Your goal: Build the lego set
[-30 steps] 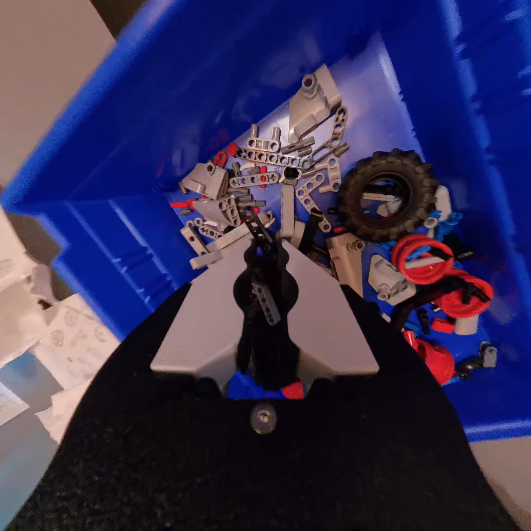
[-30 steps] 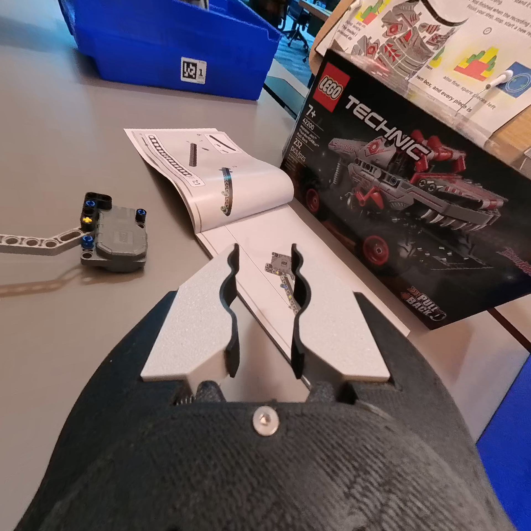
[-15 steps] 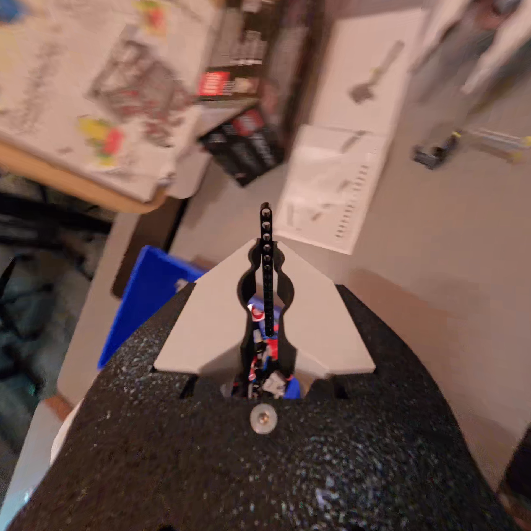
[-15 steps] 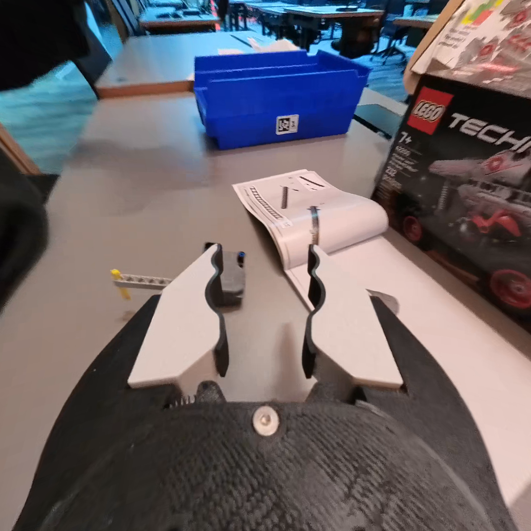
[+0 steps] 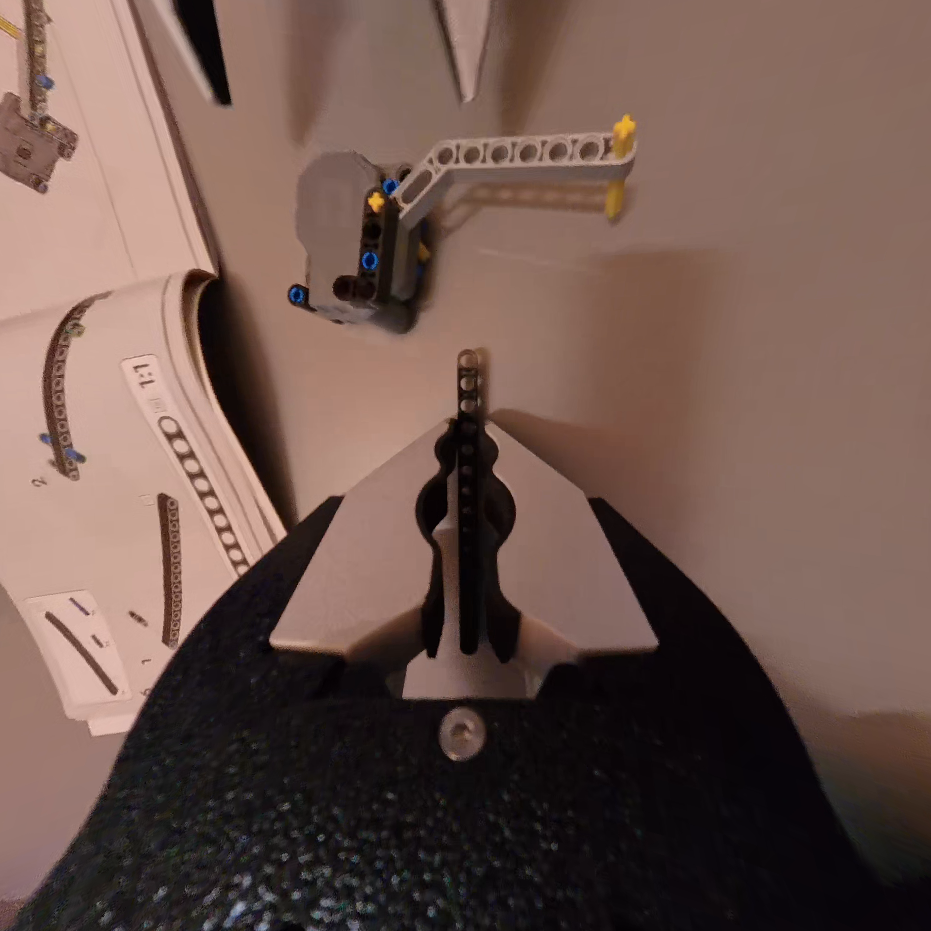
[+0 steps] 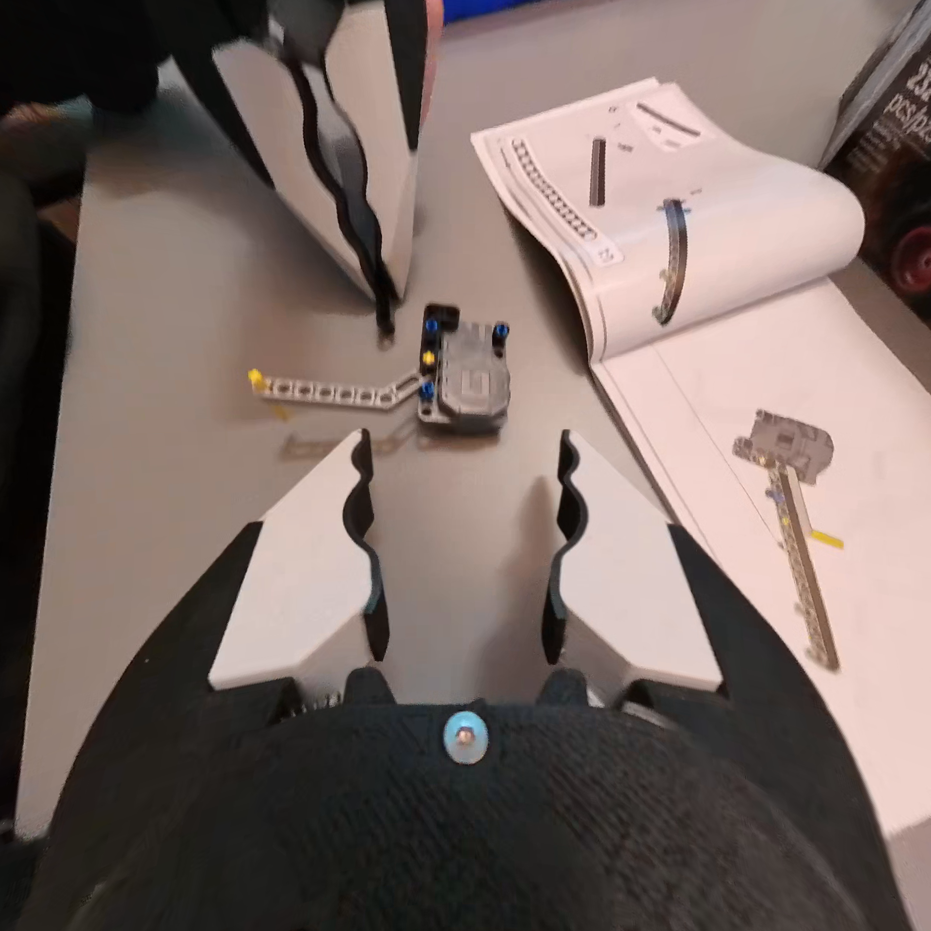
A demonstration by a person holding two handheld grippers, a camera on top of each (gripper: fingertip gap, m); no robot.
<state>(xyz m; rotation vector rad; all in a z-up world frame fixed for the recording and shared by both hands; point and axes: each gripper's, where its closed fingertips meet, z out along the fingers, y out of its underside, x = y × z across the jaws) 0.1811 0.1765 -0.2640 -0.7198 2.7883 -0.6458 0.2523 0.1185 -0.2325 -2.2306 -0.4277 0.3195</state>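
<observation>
My left gripper is shut on a long black holed beam that sticks out past the fingertips, its tip close above the table. Just beyond it sits the small assembly: a dark grey motor block with blue and yellow pins and a bent light grey beam with a yellow axle at its end. In the right wrist view my right gripper is open and empty, just short of the assembly. The left gripper comes down from the far side with the black beam.
The open instruction booklet lies right of the assembly on the grey table; it shows at the left in the left wrist view. The black set box stands at the far right. The right gripper's fingertips show at the top of the left wrist view. Some 11 cm of space lies between my two pairs of fingers.
My left gripper lifted the black beam out of the blue parts bin and swung over to the assembly. My right gripper turned toward the assembly, moved close and opened wider.
</observation>
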